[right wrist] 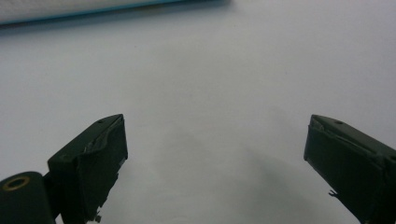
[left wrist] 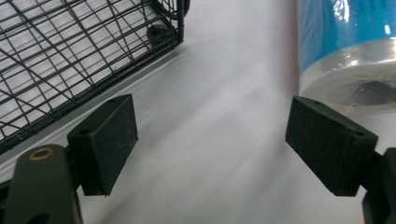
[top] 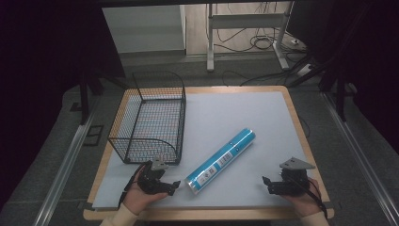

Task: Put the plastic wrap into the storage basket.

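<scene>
A blue tube [top: 221, 160] with a white label lies slantwise on the white mat, its near end pointing at the front edge. In the left gripper view its clear-wrapped end [left wrist: 348, 51] shows at the upper right. My left gripper [top: 173, 187] rests near the front edge, just left of the tube's near end, open with nothing between the jaws [left wrist: 215, 149]. My right gripper [top: 266, 183] rests at the front right, apart from the tube and pointing left, open over bare mat [right wrist: 215, 154]. The tube's edge [right wrist: 70, 11] runs along the top of the right gripper view.
A black wire basket [top: 150, 117] stands at the left of the mat, holding nothing, its near corner [left wrist: 161, 32] close to my left gripper. The mat [top: 235, 113] lies on a wooden table [top: 294, 113]. Beyond the table are desk legs and cables on the floor.
</scene>
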Tool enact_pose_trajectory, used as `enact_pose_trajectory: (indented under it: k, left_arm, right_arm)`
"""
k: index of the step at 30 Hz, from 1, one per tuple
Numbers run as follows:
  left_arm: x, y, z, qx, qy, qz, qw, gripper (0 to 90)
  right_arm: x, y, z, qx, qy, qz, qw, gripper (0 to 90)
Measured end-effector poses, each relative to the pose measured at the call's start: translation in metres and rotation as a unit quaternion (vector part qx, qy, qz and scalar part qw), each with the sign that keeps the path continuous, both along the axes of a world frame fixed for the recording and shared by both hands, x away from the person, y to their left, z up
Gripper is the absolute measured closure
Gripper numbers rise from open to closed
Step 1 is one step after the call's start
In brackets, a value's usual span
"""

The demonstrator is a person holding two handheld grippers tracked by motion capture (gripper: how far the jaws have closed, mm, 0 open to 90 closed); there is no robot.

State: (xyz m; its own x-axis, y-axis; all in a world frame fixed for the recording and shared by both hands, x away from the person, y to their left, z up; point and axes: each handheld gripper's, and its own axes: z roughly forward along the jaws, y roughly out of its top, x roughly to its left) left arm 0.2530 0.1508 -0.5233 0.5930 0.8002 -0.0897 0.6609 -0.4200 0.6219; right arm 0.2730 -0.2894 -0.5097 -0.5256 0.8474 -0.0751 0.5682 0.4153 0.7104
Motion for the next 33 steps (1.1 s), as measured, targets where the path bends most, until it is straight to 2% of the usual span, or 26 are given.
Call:
enact_pose_trajectory:
  k: [7, 15, 24, 33]
  left_arm:
    - [-0.002, -0.002, 0.002, 0.001, 0.001, -0.008, 1.0, 16.5]
    - [-0.006, -0.002, 0.01, -0.003, -0.002, -0.006, 1.0, 16.4]
    - [-0.008, -0.008, 0.035, -0.002, -0.011, -0.005, 0.9999, 17.4]
    - [-0.005, -0.019, 0.044, 0.001, -0.006, -0.017, 0.9998, 17.4]
  right_arm:
    - [-0.002, 0.0, 0.001, 0.0, 0.0, -0.002, 1.0, 7.1]
    - [0.0, 0.008, 0.0, -0.009, 0.01, 0.011, 0.9999, 8.0]
    - [0.001, 0.004, -0.002, -0.008, 0.015, 0.011, 0.9998, 8.0]
    - [0.0, 0.003, -0.001, -0.008, 0.006, 0.008, 0.9999, 8.1]
